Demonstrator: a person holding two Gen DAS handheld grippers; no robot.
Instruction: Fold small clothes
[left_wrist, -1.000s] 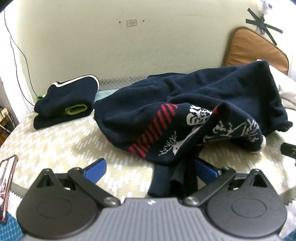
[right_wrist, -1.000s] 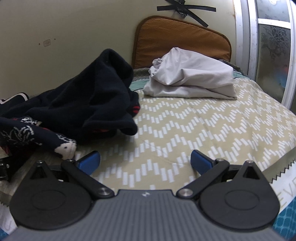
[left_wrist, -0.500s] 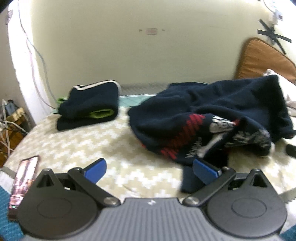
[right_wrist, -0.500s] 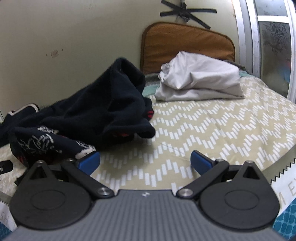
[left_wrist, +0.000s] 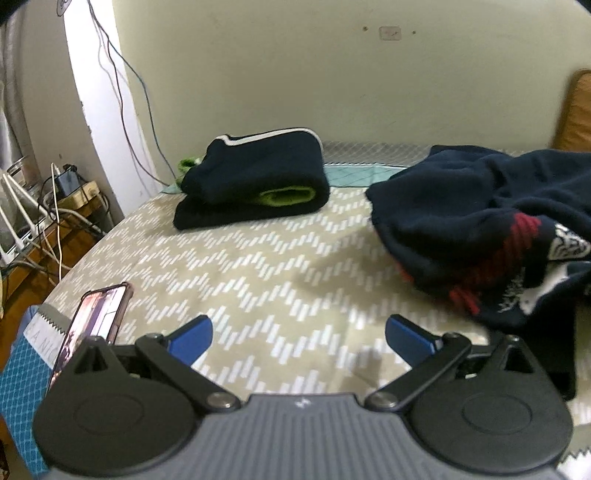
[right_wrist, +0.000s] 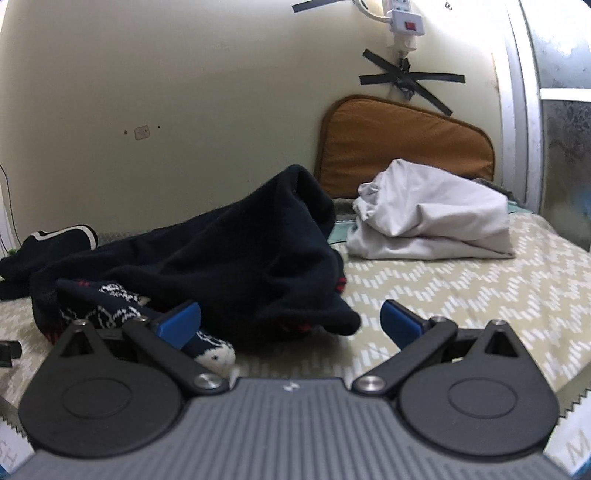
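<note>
The navy sweater (right_wrist: 229, 258) lies crumpled on the bed (left_wrist: 258, 266), unfolded, its red-and-white patterned part toward you. Beyond the sweater's left end sits a folded navy garment (left_wrist: 251, 181) with green lining; beyond its right end, a folded white garment (right_wrist: 432, 218) in front of an orange cushion (right_wrist: 399, 144). A phone (left_wrist: 96, 321) lies at the bed's near edge, well left of the sweater.

Judgement: the step in hand is spreading the sweater flat. Take two separate edges, hem or shoulders, and draw them apart before creasing; grabbing the bunched middle will only drag the heap.

Your left hand-held gripper (left_wrist: 299, 332) is released, empty, level over bare bedding left of the sweater. Your right hand-held gripper (right_wrist: 290, 317) is likewise released and empty, low, just short of the sweater's near edge.
</note>
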